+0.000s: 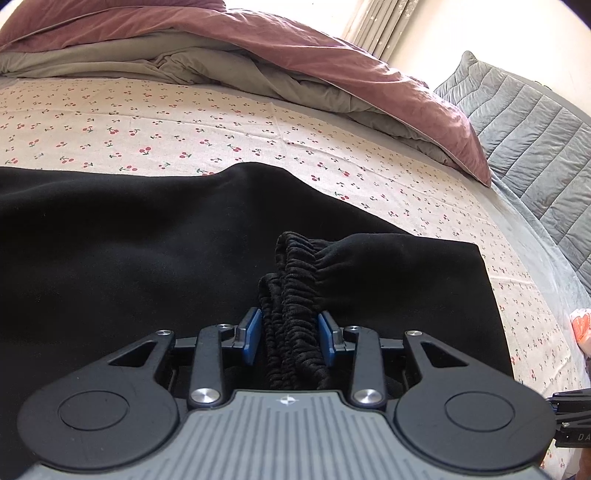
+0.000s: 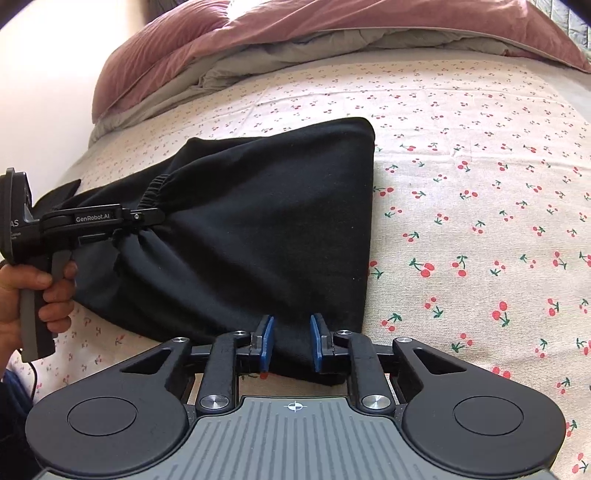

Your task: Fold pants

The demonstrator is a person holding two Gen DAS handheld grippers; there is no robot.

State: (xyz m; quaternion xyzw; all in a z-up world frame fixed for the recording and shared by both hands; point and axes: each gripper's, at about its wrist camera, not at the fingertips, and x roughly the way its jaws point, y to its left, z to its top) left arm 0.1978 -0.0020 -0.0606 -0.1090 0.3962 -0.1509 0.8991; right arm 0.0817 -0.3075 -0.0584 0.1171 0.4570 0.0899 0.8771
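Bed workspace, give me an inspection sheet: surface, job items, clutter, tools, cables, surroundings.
Surface: cherry-print sheet on a bed.
Job's things: black pants lying partly folded; gathered waistband bunched up.
Clutter: pink and grey duvet heaped at the far side; an orange-white item at the edge, unclear.
Tools: left tool closed on the waistband; right tool straddling the pants' near corner, contact unclear.
Cables: a dark lead below the hand.
Surroundings: grey quilted cover, curtain.

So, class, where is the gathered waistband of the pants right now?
In the left wrist view the waistband sits bunched between the left tool's blue pads.
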